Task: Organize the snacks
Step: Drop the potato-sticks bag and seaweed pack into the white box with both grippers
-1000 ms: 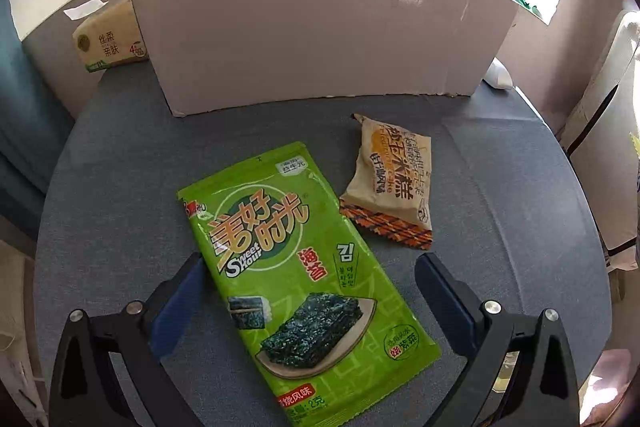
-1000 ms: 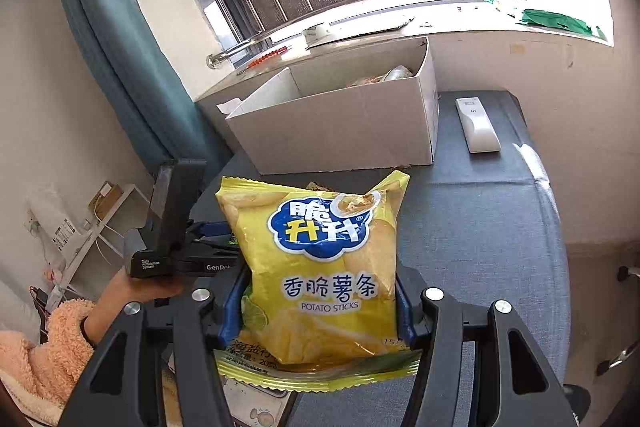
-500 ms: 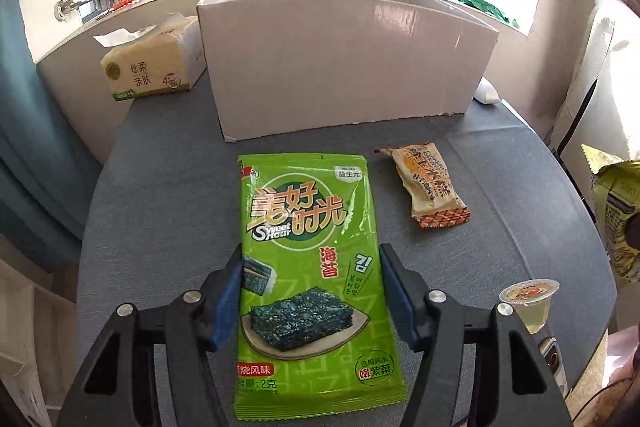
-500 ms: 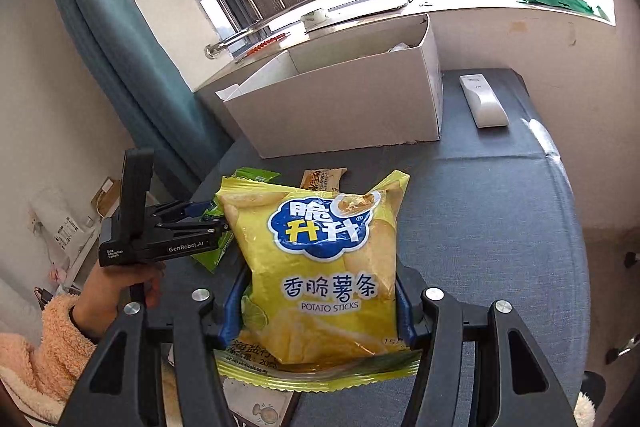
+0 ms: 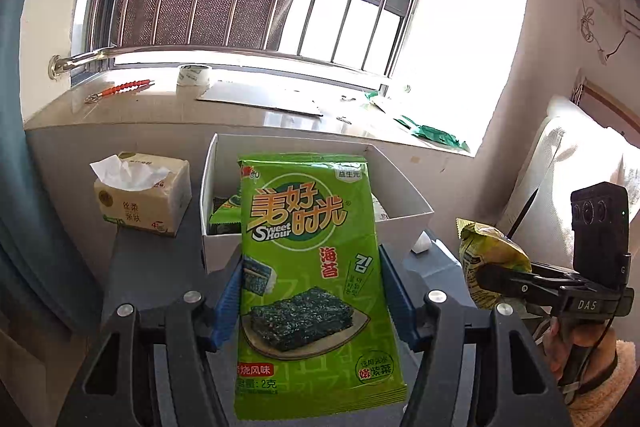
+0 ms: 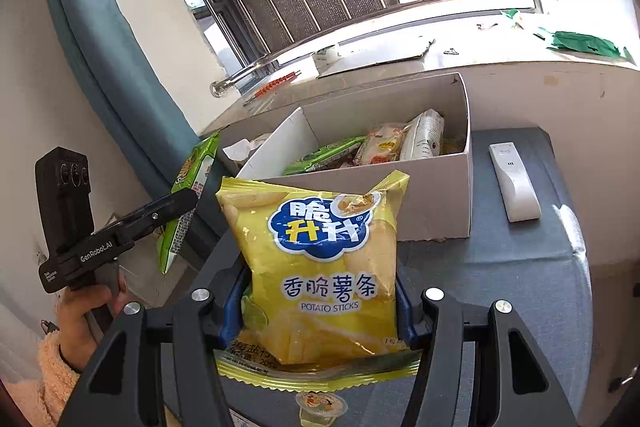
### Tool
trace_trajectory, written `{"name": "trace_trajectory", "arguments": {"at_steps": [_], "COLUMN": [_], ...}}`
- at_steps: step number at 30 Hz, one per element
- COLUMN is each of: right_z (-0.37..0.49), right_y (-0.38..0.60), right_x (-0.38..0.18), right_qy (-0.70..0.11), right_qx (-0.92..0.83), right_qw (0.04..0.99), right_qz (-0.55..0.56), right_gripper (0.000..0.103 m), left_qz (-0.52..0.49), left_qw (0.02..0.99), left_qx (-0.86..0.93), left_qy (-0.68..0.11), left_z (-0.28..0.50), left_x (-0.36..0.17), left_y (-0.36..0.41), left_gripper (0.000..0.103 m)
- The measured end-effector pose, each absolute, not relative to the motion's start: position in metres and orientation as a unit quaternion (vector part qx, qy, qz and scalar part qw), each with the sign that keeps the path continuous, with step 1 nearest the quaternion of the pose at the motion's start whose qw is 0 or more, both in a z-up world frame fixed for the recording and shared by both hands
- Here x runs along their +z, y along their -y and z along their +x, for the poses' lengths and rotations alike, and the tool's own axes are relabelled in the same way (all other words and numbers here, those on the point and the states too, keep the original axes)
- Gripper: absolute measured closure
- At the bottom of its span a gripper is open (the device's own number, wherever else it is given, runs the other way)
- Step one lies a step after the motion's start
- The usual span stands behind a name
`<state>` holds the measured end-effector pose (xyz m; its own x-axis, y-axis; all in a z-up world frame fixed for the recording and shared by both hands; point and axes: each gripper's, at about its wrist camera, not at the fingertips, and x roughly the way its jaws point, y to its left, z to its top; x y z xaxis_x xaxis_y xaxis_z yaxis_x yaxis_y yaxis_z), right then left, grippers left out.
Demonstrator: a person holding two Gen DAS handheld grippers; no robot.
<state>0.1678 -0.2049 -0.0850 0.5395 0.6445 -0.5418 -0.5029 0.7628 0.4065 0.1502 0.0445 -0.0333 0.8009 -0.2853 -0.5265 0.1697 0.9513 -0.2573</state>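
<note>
My left gripper is shut on a green seaweed snack packet and holds it upright in the air, in front of the white cardboard box. My right gripper is shut on a yellow potato sticks bag, held above the table in front of the same box. The box holds several snack packets. In the right wrist view the left gripper with the green packet is at the left. In the left wrist view the right gripper with the yellow bag is at the right.
A tissue pack stands left of the box. A white remote lies right of the box on the grey table. A jelly cup sits at the table's near edge. A windowsill with tape roll is behind.
My left gripper has closed on the green seaweed packet and lifted it off the table to box height. My right gripper, still holding the yellow bag, has moved closer to the box.
</note>
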Motion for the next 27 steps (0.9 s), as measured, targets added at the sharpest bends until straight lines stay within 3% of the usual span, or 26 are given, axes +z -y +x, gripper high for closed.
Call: {"name": "trace_trajectory", "arguments": {"at_steps": [10, 13, 14, 15, 16, 27], "right_z": [0.302, 0.328, 0.337, 0.344, 0.346, 0.314], "right_y": [0.178, 0.17, 0.169, 0.169, 0.171, 0.188], "right_x": [-0.066, -0.063, -0.063, -0.063, -0.064, -0.064], "right_qy": [-0.36, -0.362, -0.363, -0.366, -0.365, -0.345], "right_qx": [0.252, 0.243, 0.24, 0.23, 0.219, 0.21], "right_qw": [0.893, 0.897, 0.898, 0.899, 0.902, 0.91], "right_qz": [0.099, 0.077, 0.072, 0.07, 0.071, 0.09], "right_gripper": [0.039, 0.036, 0.024, 0.005, 0.0, 0.0], "left_qz": [-0.123, -0.123, -0.127, -0.127, -0.122, -0.101], "left_qw": [0.931, 0.928, 0.926, 0.923, 0.925, 0.934], "left_qx": [-0.126, -0.112, -0.101, -0.09, -0.084, -0.074], "left_qy": [-0.319, -0.333, -0.342, -0.351, -0.35, -0.336], "left_z": [0.283, 0.312, 0.318, 0.322, 0.323, 0.273], "left_x": [-0.02, -0.023, -0.026, -0.03, -0.033, -0.036], "left_y": [-0.05, -0.049, -0.052, -0.053, -0.054, -0.062], "left_gripper": [0.036, 0.027, 0.02, 0.0, 0.0, 0.0]}}
